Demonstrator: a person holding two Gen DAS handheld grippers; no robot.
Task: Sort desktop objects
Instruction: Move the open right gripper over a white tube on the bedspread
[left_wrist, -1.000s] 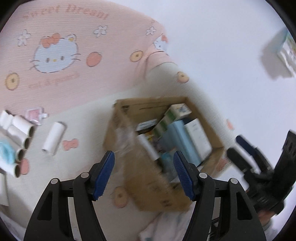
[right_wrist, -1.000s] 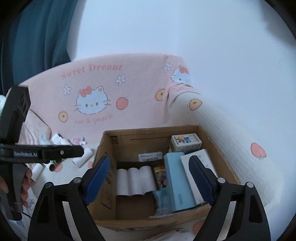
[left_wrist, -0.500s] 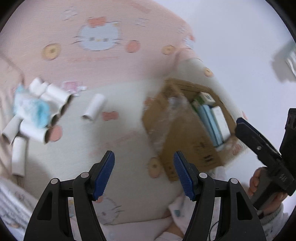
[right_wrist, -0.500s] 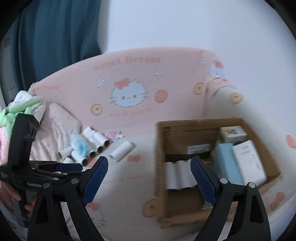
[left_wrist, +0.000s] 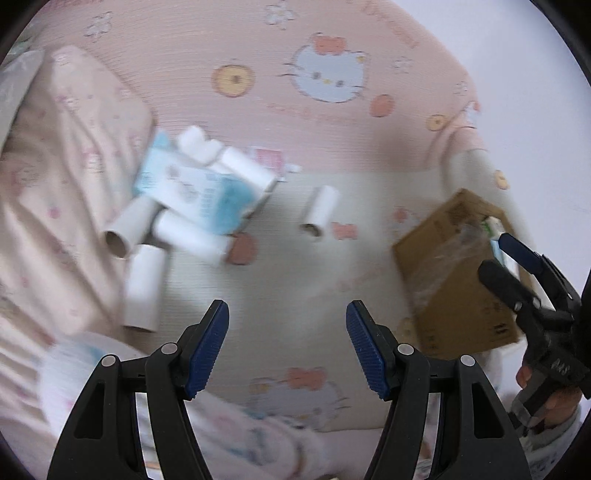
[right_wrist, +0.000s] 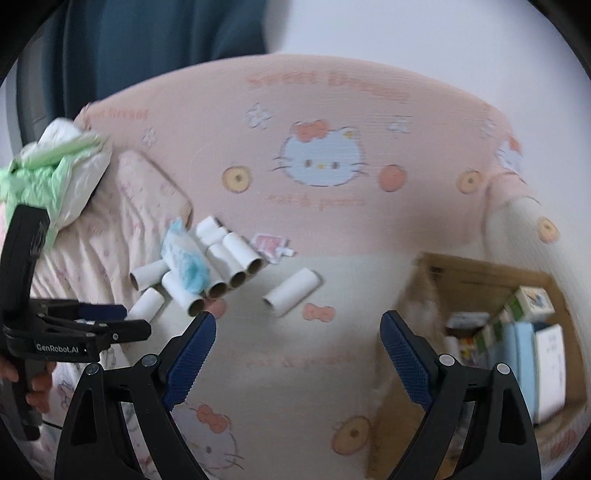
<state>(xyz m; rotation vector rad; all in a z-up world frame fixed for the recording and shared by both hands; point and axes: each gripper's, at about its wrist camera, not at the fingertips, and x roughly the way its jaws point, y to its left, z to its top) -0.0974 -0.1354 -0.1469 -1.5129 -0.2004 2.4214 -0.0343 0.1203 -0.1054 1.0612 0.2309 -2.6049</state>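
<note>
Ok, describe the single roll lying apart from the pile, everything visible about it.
The lone roll is a short white tube with a brownish hollow core, apparently paper wound on cardboard. It lies on its side on the cream bedding, open end toward the cameras, tilted diagonally. It sits apart from the pile of rolls and the cardboard box, near a pink printed bow. Nothing but the bedding touches it; neither gripper holds it.

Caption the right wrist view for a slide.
Open right gripper above a lone paper roll, cardboard box at right, roll pile at left.
</note>
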